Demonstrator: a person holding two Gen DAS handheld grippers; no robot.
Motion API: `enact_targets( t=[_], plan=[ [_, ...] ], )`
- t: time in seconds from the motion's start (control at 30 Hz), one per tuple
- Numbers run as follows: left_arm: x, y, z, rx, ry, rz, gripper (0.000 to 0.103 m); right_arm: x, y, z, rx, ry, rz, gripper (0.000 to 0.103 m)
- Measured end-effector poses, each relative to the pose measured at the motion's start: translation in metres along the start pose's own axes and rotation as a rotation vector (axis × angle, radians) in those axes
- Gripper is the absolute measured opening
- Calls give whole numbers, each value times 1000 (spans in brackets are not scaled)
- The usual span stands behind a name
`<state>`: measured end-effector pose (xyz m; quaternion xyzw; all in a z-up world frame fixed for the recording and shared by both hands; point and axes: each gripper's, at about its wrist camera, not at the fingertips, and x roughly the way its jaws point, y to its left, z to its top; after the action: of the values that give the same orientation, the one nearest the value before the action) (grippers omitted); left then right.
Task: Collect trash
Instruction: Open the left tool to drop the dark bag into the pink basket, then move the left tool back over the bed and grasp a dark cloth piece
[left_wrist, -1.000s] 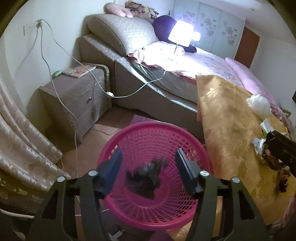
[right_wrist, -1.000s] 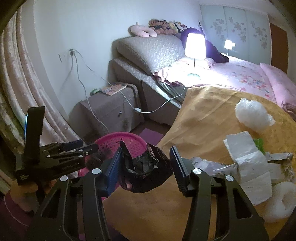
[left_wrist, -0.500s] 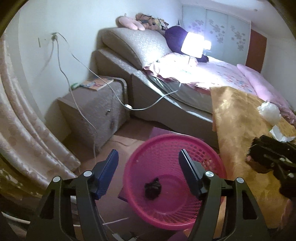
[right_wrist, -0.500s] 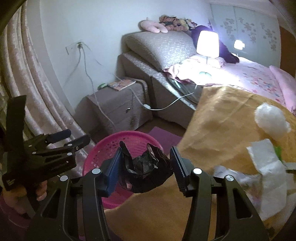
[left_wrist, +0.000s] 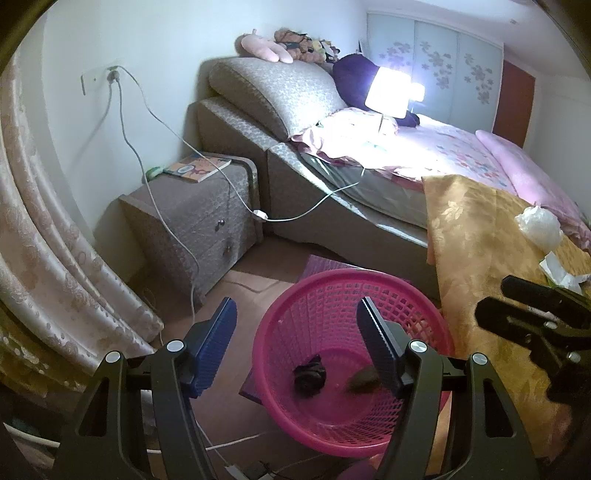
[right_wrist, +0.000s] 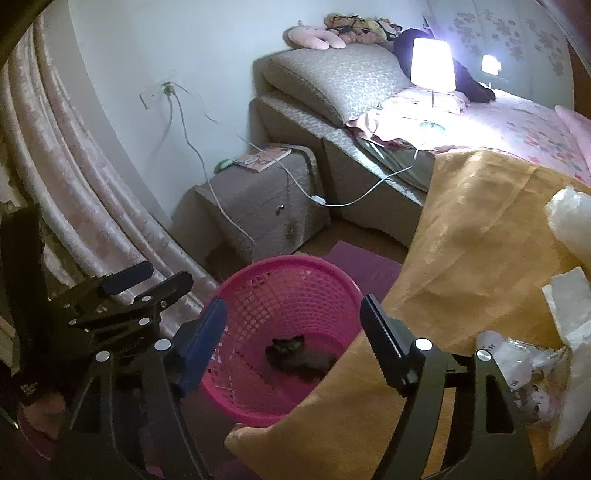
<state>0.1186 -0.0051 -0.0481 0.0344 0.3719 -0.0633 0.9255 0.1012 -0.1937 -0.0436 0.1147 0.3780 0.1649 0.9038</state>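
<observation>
So here's where I'm at with the trash run. The gold tablecloth (right_wrist: 476, 206) on my right has most of the leftovers: a crumpled clear plastic bag (right_wrist: 570, 221), torn white paper (right_wrist: 569, 306) and some small crinkly wrappers (right_wrist: 524, 365) near the edge. None of that is collected yet, so I'd call this maybe a third done, hard to say exactly.

The pink mesh basket (left_wrist: 417, 295) sits on the floor just beside the table corner. Two dark scraps lie on its bottom: a black crumpled wad (left_wrist: 309, 374) and a blurrier brownish one (left_wrist: 364, 380) next to it.

Both tongs are empty. My left gripper (left_wrist: 297, 343) hangs over the basket with its jaws spread wide, and my right gripper (right_wrist: 293, 339) is also spread wide, above the basket rim and the tablecloth corner.

Writing-wise: there's a colourful book (left_wrist: 197, 168) on the nightstand (left_wrist: 192, 210), but I can't read the cover. Tiny white lettering on the left gripper's body is too small too.
</observation>
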Motion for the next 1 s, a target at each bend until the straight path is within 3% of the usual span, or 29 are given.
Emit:
enact_targets(
  t=[0.5,1.0],
  plan=[
    [-3,-28,-8,62,-4,-16,69,-56,-38,-26,44,-98,-156,72],
    [-17,-82,-21,162,-10,-117,74,-159,-133,-87,188,-190,-448,78]
  ],
)
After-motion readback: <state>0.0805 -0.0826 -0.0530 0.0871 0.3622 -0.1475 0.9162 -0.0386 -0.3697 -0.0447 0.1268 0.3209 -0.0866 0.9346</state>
